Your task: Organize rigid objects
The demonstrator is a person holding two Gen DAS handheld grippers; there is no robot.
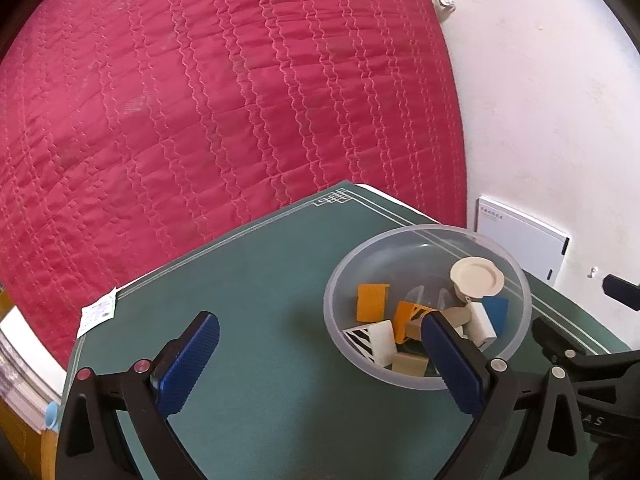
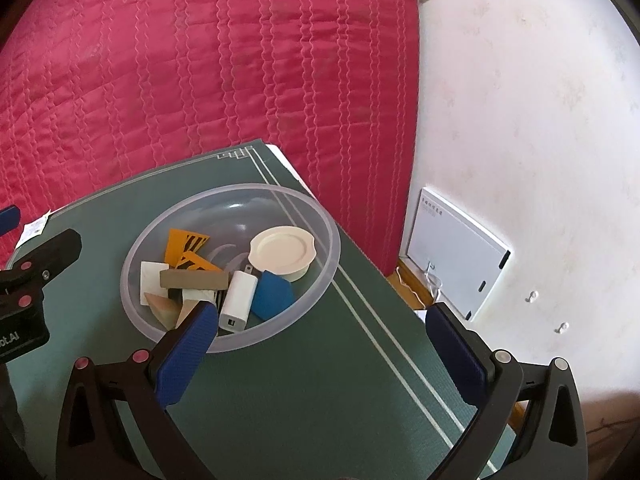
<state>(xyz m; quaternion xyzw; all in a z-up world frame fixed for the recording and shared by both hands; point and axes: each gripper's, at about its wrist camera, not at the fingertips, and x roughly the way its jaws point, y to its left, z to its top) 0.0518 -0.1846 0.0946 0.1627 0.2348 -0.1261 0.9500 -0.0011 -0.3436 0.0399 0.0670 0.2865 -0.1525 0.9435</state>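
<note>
A clear plastic bowl (image 1: 516,332) (image 2: 324,268) stands on the green mat (image 1: 260,288) (image 2: 304,392). It holds several rigid pieces: a cream lid (image 1: 477,277) (image 2: 283,250), a white charger (image 1: 482,322) (image 2: 239,295), a blue block (image 1: 496,307) (image 2: 273,295), orange pieces (image 1: 372,301) (image 2: 180,245) and tan blocks (image 2: 194,279). My left gripper (image 1: 320,352) is open and empty, left of the bowl, its right finger over the bowl's near side. My right gripper (image 2: 320,340) is open and empty, just in front of the bowl.
A red quilted bed (image 1: 224,92) (image 2: 200,64) lies behind the small table. A white wall (image 1: 540,100) (image 2: 520,120) with a white panel (image 1: 524,240) (image 2: 456,248) is to the right. A small paper packet (image 1: 98,314) (image 2: 34,230) lies at the mat's left edge.
</note>
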